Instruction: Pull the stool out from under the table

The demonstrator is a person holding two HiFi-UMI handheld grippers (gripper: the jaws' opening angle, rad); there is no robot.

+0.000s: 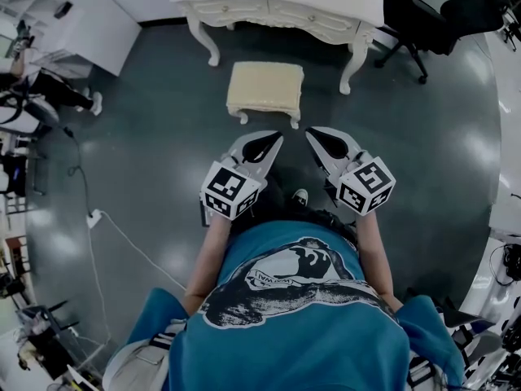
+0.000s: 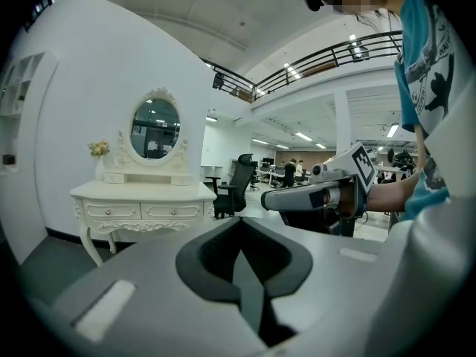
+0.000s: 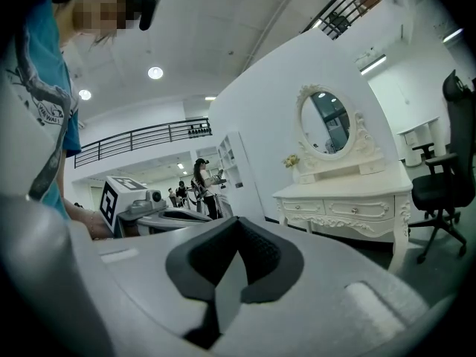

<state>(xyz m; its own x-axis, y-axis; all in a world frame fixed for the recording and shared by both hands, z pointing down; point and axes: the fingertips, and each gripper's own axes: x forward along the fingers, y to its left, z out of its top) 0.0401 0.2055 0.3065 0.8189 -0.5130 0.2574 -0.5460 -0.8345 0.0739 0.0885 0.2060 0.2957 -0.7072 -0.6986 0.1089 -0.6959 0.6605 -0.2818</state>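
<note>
A cream padded stool [image 1: 265, 90] stands on the dark floor in front of the white dressing table [image 1: 285, 2], out from under its top. My left gripper [image 1: 267, 144] and right gripper [image 1: 324, 141] hover side by side just short of the stool's near edge, both shut with nothing between the jaws, neither touching the stool. In the left gripper view the shut left gripper [image 2: 242, 253] faces the dressing table [image 2: 141, 199], with the right gripper [image 2: 320, 192] beside it. In the right gripper view the right gripper [image 3: 229, 265] is shut too. The stool is hidden in both gripper views.
A black office chair [image 1: 427, 15] stands right of the table. A white shelf unit [image 1: 77, 15] is at the far left, with cables and a power strip [image 1: 94, 217] on the floor. My shoe [image 1: 299, 195] shows below the grippers. Other people stand far off [image 3: 199, 184].
</note>
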